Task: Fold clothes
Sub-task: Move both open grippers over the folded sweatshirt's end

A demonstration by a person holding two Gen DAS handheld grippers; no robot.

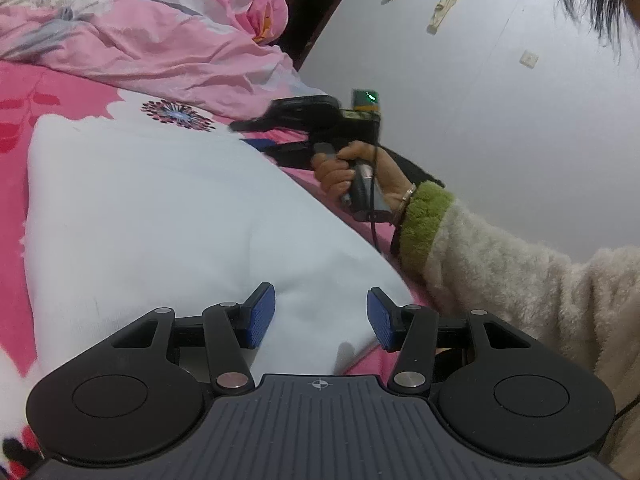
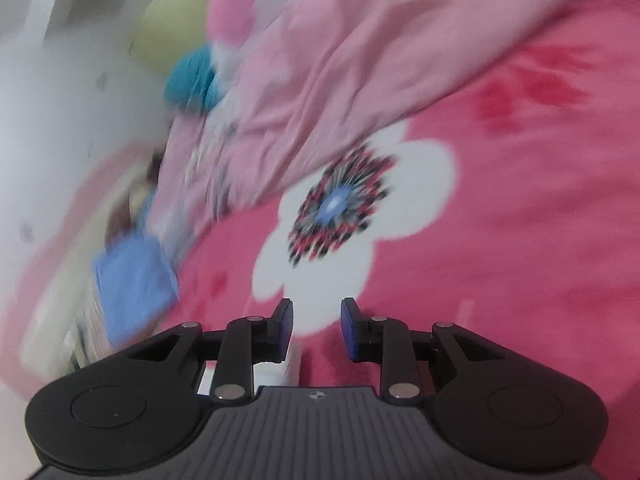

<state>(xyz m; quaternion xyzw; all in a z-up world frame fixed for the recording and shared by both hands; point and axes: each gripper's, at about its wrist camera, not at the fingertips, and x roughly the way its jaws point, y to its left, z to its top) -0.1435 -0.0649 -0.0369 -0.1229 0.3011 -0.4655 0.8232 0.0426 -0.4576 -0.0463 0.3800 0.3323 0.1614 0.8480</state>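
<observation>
A white garment (image 1: 160,220) lies spread flat on the pink flowered bed sheet (image 1: 24,88). My left gripper (image 1: 320,316) hovers at its near corner, blue pads (image 1: 260,316) apart and not pressing, with white cloth showing below the gap. A hand in a fuzzy cream sleeve with a green cuff (image 1: 424,220) holds my right gripper (image 1: 240,126) beyond the garment's far right edge. In the blurred right wrist view the right gripper (image 2: 316,322) is open over the pink sheet (image 2: 520,220), nothing between its pads. A white scrap (image 2: 280,368) shows under its left finger.
A crumpled pink quilt (image 1: 160,32) is heaped at the back of the bed, seen also as the quilt (image 2: 320,60). A folded blue cloth (image 2: 132,284) and a teal bundle (image 2: 192,76) lie near the bed's left side. A grey wall (image 1: 500,120) stands on the right.
</observation>
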